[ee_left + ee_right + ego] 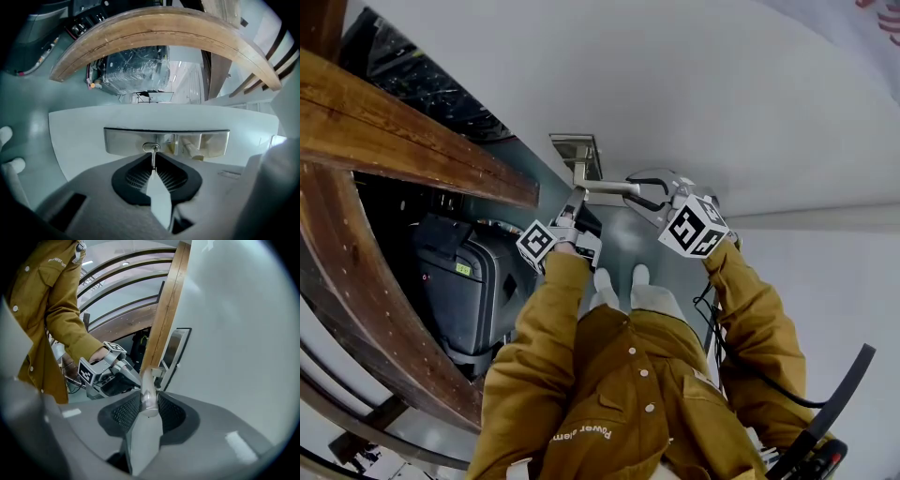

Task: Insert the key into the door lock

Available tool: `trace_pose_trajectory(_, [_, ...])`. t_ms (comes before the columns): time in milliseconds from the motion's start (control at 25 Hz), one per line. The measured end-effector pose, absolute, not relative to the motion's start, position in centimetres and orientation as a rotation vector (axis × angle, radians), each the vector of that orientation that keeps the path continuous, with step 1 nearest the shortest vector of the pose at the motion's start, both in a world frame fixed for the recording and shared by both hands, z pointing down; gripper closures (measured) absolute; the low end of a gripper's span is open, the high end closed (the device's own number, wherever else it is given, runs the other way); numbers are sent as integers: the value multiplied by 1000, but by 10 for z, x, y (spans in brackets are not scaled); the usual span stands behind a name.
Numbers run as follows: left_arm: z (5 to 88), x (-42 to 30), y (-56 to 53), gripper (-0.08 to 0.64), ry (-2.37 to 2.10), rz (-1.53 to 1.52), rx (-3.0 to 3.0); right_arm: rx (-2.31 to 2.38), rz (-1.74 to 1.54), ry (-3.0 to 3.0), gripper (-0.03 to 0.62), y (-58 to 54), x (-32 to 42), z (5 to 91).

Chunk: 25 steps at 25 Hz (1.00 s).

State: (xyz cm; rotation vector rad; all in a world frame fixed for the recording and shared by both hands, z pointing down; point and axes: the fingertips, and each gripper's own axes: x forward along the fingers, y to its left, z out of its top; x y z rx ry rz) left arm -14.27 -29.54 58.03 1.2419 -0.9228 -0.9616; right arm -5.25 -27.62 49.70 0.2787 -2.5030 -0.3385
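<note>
A slim metal key (153, 157) is pinched between the pads of my left gripper (153, 169), which is shut on it. The key's tip sits at the round lock cylinder (151, 147) in the steel lock plate (126, 140) on the white door (722, 94). How deep it sits I cannot tell. In the head view my left gripper (577, 208) points at the plate (577, 150) from below the lever handle (605, 189). My right gripper (649, 199) is shut on the free end of that handle (148, 392), with both pads against it.
A wooden door edge (164, 315) runs up beside the plate. Wooden beams (394, 141) cross the left, with a black suitcase (464, 281) beneath them. The person's white shoes (628, 286) stand close to the door. A black cable (825, 403) hangs at the right.
</note>
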Motion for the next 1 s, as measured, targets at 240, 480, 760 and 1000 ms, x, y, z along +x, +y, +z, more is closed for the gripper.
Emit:
trace_pose_trajectory(240, [582,-145,-312,528,-946,-968,1266,257,-345,-2495,468,-276,-54,498])
trace_pose_trajectory(480, [568,-133,-315,390,-909,-965,1361,262,-302,-2507,430,-275,-55,501])
trace_pose_trajectory(760, [548,-135,-273,350,-999,-906,1430,330,-270,-2569,360,-270,-54,490])
trace_pose_trajectory(1000, [495,-159,-217,423,-1341,-561,1794,475,-232,-2701,368,-265,-43,441])
